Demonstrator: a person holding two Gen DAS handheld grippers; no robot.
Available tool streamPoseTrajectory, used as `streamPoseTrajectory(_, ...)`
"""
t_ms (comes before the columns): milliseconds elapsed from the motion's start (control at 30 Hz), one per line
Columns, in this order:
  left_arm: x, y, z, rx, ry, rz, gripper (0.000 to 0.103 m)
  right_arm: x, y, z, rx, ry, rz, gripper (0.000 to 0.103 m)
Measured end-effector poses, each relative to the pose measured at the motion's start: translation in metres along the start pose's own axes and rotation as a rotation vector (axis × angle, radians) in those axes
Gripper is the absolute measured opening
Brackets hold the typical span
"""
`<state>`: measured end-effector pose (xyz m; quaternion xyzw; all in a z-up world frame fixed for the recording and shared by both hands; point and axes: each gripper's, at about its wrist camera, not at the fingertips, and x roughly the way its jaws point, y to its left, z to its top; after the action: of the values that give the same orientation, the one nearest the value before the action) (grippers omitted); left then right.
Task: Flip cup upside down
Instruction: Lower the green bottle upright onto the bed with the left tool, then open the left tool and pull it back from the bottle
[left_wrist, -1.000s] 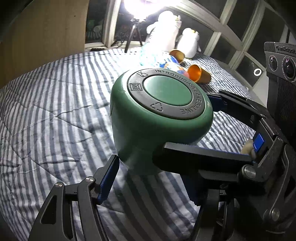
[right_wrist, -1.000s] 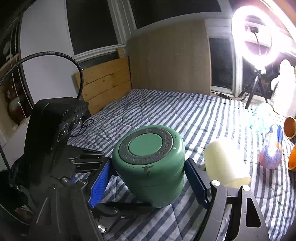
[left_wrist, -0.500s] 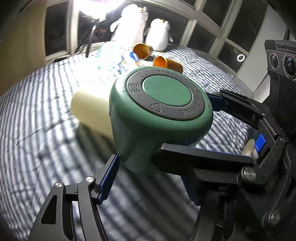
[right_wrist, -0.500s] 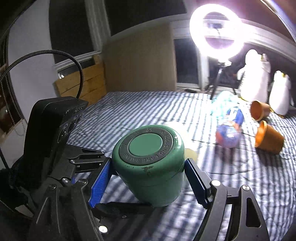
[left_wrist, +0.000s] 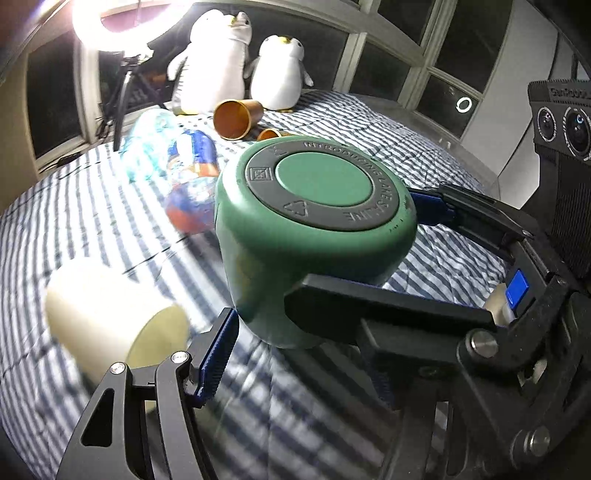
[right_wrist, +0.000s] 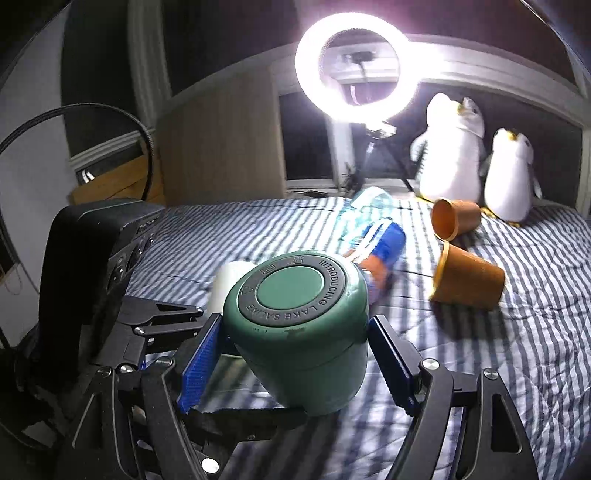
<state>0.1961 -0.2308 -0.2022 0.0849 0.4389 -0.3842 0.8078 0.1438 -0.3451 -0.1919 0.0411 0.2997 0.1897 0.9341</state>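
A green cup (left_wrist: 295, 254) with a grey ringed base is held bottom-up above the striped bed. It also shows in the right wrist view (right_wrist: 299, 332). My right gripper (right_wrist: 295, 365) is shut on the cup, one blue pad on each side of its wall. In the left wrist view the right gripper's fingers (left_wrist: 388, 299) cross the cup. My left gripper's (left_wrist: 314, 373) left finger (left_wrist: 214, 354) sits just beside the cup's lower wall; its right finger is hidden behind the other gripper.
On the blue-striped bed (right_wrist: 517, 350) lie a cream cup (left_wrist: 110, 317), a clear and blue bottle (left_wrist: 177, 166) and two orange cups (right_wrist: 467, 280) (right_wrist: 454, 218). Two plush penguins (right_wrist: 509, 177) and a ring light (right_wrist: 351, 70) stand by the window.
Both grippers swung with the cup toward the right end of the bed; the penguins and orange cups came into view. The cup stays bottom-up, tilted slightly more.
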Motion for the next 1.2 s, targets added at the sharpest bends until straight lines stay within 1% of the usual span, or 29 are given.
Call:
streamPoseTrajectory(100, 0.014, -0.004, 0.005, 0.009, 0.017, 0.007, 0.069, 0.003, -0.011, -0.003, 0.036, 0.014, 0.004, 0.076)
streamPoseTrajectory(200, 0.016, -0.008, 0.007, 0.026, 0.017, 0.011, 0.069, 0.002, -0.015, -0.003, 0.043, 0.015, 0.014, 0.076)
streamPoseTrajectory(300, 0.015, -0.007, 0.007, 0.023, 0.020, 0.011, 0.069, 0.002, -0.012, -0.001, 0.039, 0.020, 0.010, 0.077)
streamPoseTrajectory(433, 0.009, -0.002, 0.003, 0.014, 0.013, 0.018, 0.070, -0.007, -0.008, 0.003, 0.032, -0.017, 0.003, 0.078)
streamPoseTrajectory(500, 0.004, -0.001, 0.000, 0.013, 0.006, 0.028, 0.073, -0.011, -0.007, 0.004, 0.038, -0.019, -0.006, 0.078)
streamPoseTrajectory(633, -0.012, 0.001, -0.008, 0.015, -0.007, 0.051, 0.075, -0.017, -0.005, 0.002, 0.055, -0.012, -0.020, 0.078)
streamPoseTrajectory(700, -0.023, 0.003, -0.012, 0.004, -0.025, 0.071, 0.076, -0.026, -0.002, 0.000, 0.059, -0.025, -0.036, 0.078)
streamPoseTrajectory(800, -0.046, 0.009, -0.016, -0.033, -0.071, 0.120, 0.078, -0.044, 0.003, 0.001, 0.066, -0.063, -0.059, 0.078)
streamPoseTrajectory(900, -0.077, 0.014, -0.020, -0.083, -0.140, 0.173, 0.079, -0.064, 0.012, 0.007, 0.065, -0.114, -0.089, 0.078)
streamPoseTrajectory(1000, -0.116, 0.013, -0.025, -0.108, -0.247, 0.258, 0.082, -0.084, 0.024, 0.016, 0.056, -0.179, -0.123, 0.084)
streamPoseTrajectory(1100, -0.155, 0.012, -0.030, -0.126, -0.353, 0.346, 0.084, -0.096, 0.037, 0.023, 0.044, -0.230, -0.146, 0.090)
streamPoseTrajectory(1200, -0.194, 0.010, -0.036, -0.139, -0.462, 0.422, 0.086, -0.106, 0.050, 0.029, 0.030, -0.272, -0.164, 0.091)
